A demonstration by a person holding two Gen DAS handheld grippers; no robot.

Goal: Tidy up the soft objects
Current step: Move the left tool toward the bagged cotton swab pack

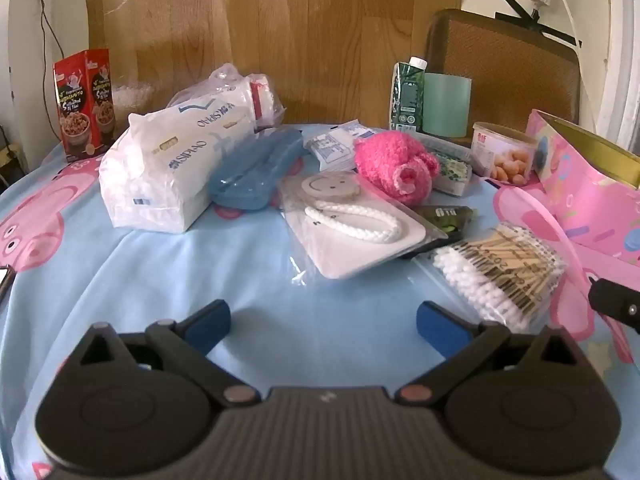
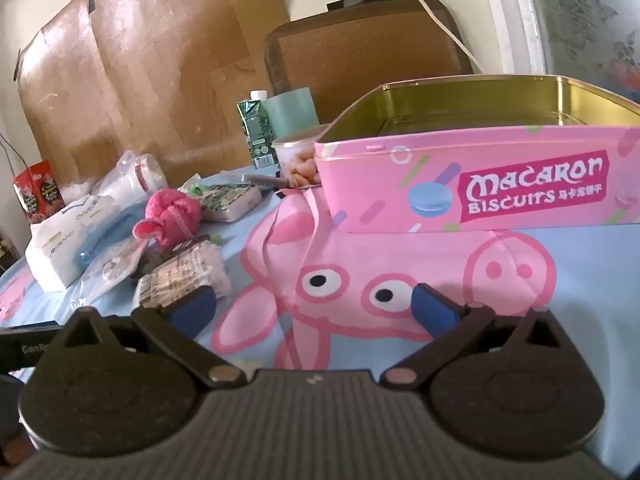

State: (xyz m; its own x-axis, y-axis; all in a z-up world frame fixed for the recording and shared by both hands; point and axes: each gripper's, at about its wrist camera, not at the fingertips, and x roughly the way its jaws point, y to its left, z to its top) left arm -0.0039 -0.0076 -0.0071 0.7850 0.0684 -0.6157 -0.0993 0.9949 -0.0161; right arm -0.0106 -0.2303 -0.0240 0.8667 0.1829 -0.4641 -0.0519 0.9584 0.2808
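Note:
A fluffy pink sock bundle (image 1: 394, 162) lies mid-table; it also shows in the right wrist view (image 2: 174, 214). A white tissue pack (image 1: 168, 172) sits left of it, and a bag of cotton swabs (image 1: 498, 274) lies to the right. A packet with a white braided band (image 1: 352, 220) lies in the middle. The open pink Macaron Biscuits tin (image 2: 472, 188) stands at the right, empty as far as I see. My left gripper (image 1: 323, 320) is open and empty above the blue cloth. My right gripper (image 2: 314, 306) is open and empty in front of the tin.
A blue plastic case (image 1: 256, 164), a red snack box (image 1: 86, 104), a green carton (image 1: 408, 94), a green cup (image 1: 447, 104), a snack tub (image 1: 502, 152) and small packets (image 2: 230, 200) crowd the back. The Peppa Pig cloth (image 2: 580, 264) covers the table. A chair back (image 2: 368, 52) stands behind.

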